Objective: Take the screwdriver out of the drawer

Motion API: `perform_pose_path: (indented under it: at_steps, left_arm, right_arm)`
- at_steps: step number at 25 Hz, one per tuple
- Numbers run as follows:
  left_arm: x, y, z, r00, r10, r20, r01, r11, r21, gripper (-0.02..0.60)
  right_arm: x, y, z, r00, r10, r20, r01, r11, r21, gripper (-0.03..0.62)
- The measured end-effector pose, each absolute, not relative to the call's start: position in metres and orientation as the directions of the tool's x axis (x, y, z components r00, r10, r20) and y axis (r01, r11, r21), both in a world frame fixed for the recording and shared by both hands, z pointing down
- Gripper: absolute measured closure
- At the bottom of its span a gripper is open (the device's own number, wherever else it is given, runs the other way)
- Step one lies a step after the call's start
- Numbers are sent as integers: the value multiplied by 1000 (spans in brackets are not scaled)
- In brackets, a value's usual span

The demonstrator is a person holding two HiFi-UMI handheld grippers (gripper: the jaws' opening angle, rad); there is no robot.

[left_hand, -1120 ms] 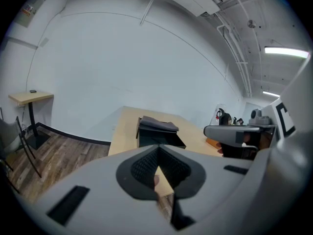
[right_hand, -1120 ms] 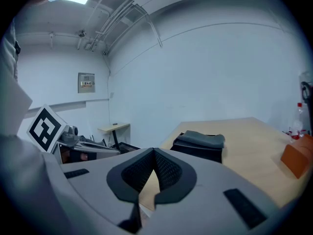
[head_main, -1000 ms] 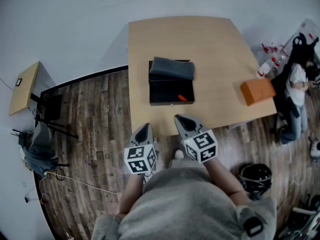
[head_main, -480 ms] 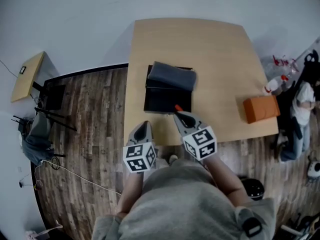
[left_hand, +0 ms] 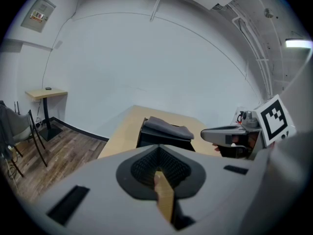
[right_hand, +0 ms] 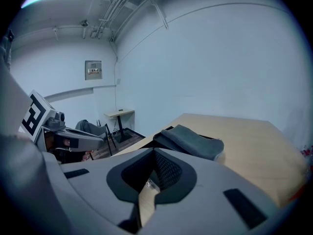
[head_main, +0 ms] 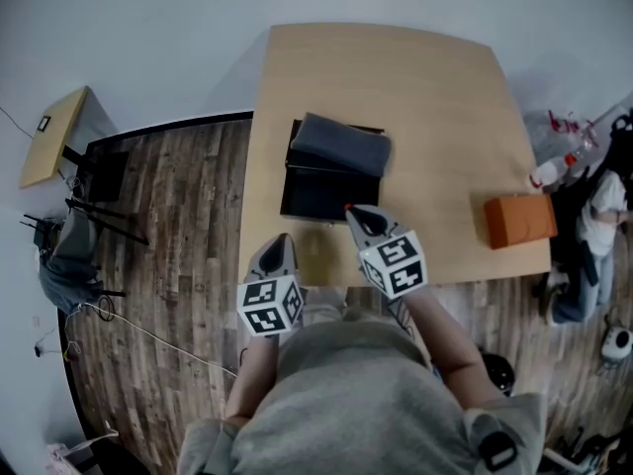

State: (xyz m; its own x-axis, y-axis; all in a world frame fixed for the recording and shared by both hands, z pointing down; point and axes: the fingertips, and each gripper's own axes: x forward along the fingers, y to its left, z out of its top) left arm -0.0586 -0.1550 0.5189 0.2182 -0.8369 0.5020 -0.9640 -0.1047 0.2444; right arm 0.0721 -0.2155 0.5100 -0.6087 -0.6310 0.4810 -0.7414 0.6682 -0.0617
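A black drawer box (head_main: 329,192) sits on the light wooden table (head_main: 425,97), with a folded grey cloth (head_main: 339,144) on top and its drawer pulled out toward me. Only an orange speck of the screwdriver (head_main: 348,208) shows, right at the tip of my right gripper (head_main: 354,216). That gripper is shut, empty, and at the drawer's front right corner. My left gripper (head_main: 281,243) is also shut and empty, over the table's near edge, left of and short of the drawer. The box (left_hand: 164,137) and cloth (right_hand: 193,141) lie ahead in both gripper views.
An orange box (head_main: 519,220) lies near the table's right front corner. Bottles (head_main: 550,170) and a seated person (head_main: 605,216) are off the right edge. A small side table (head_main: 51,151) and a chair (head_main: 97,198) stand on the wood floor at left.
Both grippers have moved forward toward the table. The right gripper's tip has reached the drawer's front edge and now covers most of the orange screwdriver, which was plainly visible before.
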Motion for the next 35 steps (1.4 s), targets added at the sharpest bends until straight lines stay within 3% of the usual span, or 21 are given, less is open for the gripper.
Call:
perform_pose_path:
  at_steps: [8, 24, 29, 35]
  left_arm:
    - [-67, -181, 523, 217, -840, 498, -962, -97, 255, 580]
    - [-62, -229, 544, 286, -792, 540, -949, -158, 273, 580]
    - [-62, -240, 545, 297, -788, 540, -945, -162, 284, 580]
    - [-64, -242, 547, 303, -782, 544, -942, -160, 295, 580]
  right_arm:
    - [66, -244, 545, -566, -590, 576, -745, 666, -50, 594]
    - [46, -276, 615, -445, -325, 835, -661, 748, -61, 592]
    - [35, -273, 633, -427, -217, 878, -605, 790, -100, 479]
    - [41, -269, 652, -314, -162, 936, -599, 798, -63, 479]
